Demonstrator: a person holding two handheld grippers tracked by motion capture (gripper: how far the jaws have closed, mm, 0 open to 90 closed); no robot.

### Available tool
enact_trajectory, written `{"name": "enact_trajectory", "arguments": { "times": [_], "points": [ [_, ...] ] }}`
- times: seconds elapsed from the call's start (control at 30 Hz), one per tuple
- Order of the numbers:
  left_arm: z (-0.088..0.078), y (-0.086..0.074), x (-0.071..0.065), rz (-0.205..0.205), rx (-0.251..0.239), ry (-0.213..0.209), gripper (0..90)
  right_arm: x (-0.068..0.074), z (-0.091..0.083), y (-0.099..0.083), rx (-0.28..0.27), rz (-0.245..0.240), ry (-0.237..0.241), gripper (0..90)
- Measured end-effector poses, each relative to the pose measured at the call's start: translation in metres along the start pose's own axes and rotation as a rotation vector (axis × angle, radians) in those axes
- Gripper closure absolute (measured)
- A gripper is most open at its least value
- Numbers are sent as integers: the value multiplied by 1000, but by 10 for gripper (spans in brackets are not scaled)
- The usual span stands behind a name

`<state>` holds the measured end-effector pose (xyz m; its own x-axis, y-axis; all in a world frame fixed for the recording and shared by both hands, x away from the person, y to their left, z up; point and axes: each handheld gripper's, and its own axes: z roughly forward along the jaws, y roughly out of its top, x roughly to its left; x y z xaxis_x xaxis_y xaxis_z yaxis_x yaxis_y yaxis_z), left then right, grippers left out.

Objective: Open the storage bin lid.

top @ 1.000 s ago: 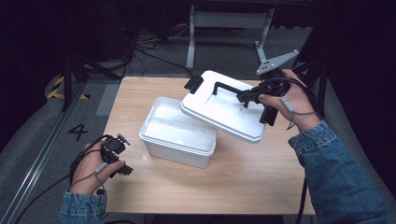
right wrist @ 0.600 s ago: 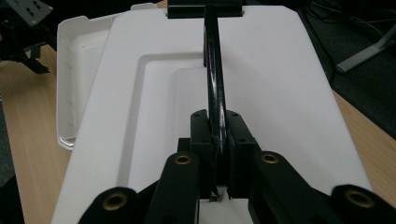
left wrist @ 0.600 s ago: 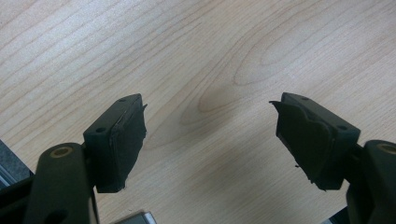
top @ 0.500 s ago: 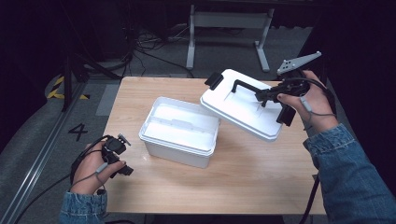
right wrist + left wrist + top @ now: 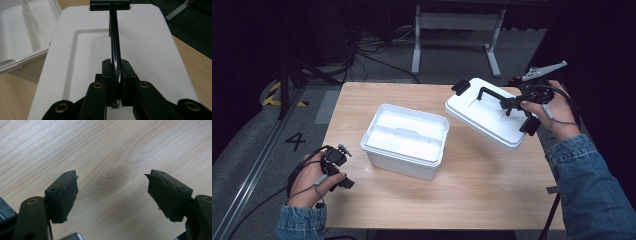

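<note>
A white plastic box (image 5: 404,142) stands open in the middle of the wooden table (image 5: 472,195); its rim also shows in the right gripper view as the box (image 5: 17,47). Its white lid (image 5: 484,120) hangs tilted in the air to the right of the box. My right gripper (image 5: 512,103) is shut on the lid's black handle (image 5: 115,42), and the lid (image 5: 150,50) spreads below the jaws. My left gripper (image 5: 339,167) rests at the table's near left corner, open over bare wood, with nothing between its pads (image 5: 66,195).
A metal table frame (image 5: 457,30) and cables (image 5: 362,45) lie on the floor beyond the far edge. A floor marking "4" (image 5: 294,141) sits left of the table. Bare tabletop runs along the front and right of the box.
My right gripper has carried the lid off the box, up and to the right. The left gripper has stayed still.
</note>
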<state>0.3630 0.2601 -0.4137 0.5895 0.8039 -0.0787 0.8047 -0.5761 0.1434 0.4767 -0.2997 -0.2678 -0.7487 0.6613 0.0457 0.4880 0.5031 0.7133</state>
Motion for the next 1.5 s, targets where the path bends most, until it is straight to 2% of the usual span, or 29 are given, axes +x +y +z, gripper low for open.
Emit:
{"name": "enact_trajectory", "arguments": {
  "times": [0.1, 0.27, 0.4, 0.63, 1.5],
  "points": [
    [1, 0, -1, -11, 4, -5, 249, -4, 4, -5, 11, 5, -10, 853],
    [1, 0, 0, 0, 12, 1, 249, -13, 18, -18, 38, 28, -22, 853],
    [1, -1, -1, -9, -3, -3, 249, -17, 25, -26, 57, 40, -28, 853],
    [2, -1, 0, -14, 6, -6, 249, -24, 45, -47, 92, 69, -19, 853],
    [3, -1, 0, -20, 8, -6, 248, -30, 89, -96, 140, 132, 32, 852]
  ]
}}
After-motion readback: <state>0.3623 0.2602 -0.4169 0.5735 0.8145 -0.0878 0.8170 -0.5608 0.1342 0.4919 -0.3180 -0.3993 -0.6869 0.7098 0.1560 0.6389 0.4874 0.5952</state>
